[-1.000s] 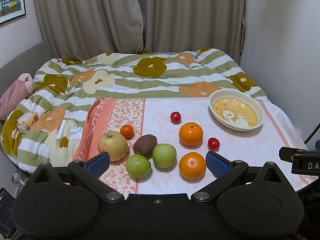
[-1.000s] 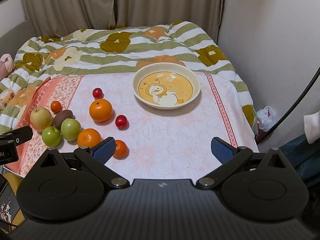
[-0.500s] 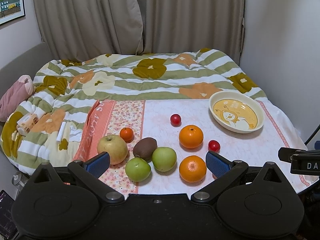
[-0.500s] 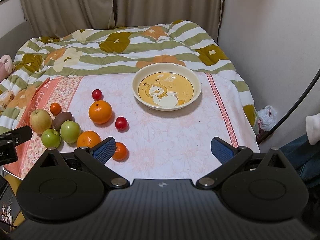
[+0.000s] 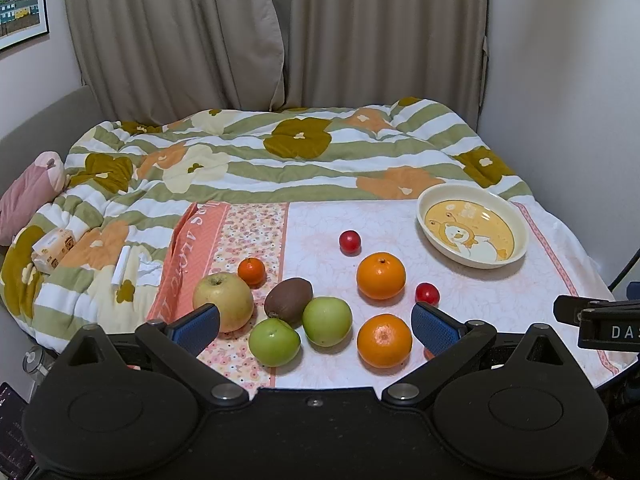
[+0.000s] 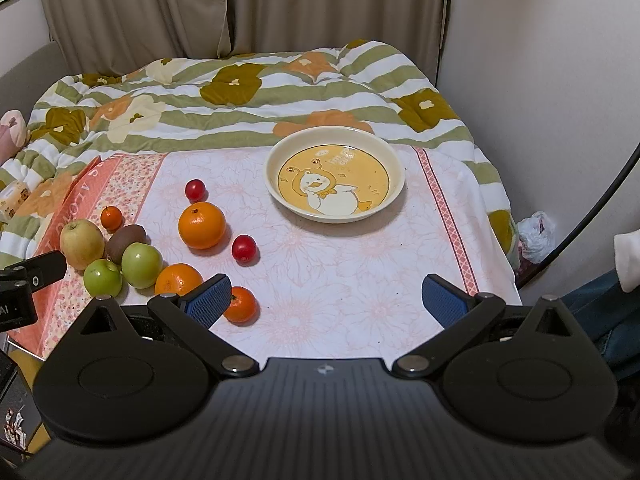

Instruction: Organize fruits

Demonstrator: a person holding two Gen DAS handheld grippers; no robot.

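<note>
Loose fruit lies on the cloth-covered table (image 6: 340,272): a yellow apple (image 5: 223,305), two green apples (image 5: 274,341) (image 5: 327,320), a kiwi (image 5: 289,299), two oranges (image 5: 380,275) (image 5: 384,340), small tangerines (image 5: 251,271) (image 6: 240,304) and two red plums (image 5: 350,241) (image 5: 427,294). A cream bowl (image 6: 335,174) with a duck picture stands empty at the back right. My left gripper (image 5: 316,326) hangs open above the near fruit. My right gripper (image 6: 326,296) is open over bare cloth, its left finger beside a tangerine.
A flowered striped quilt (image 5: 280,160) covers the bed behind the table. A pink plush (image 5: 28,192) and a tissue pack (image 5: 52,249) lie at the left. Curtains and a wall close the back and right. A white plastic bag (image 6: 536,236) sits on the floor right.
Both views have shifted slightly: the fruit and bowl sit a little lower and nearer in the frames. Nothing on the table has moved, and both grippers stay open.
</note>
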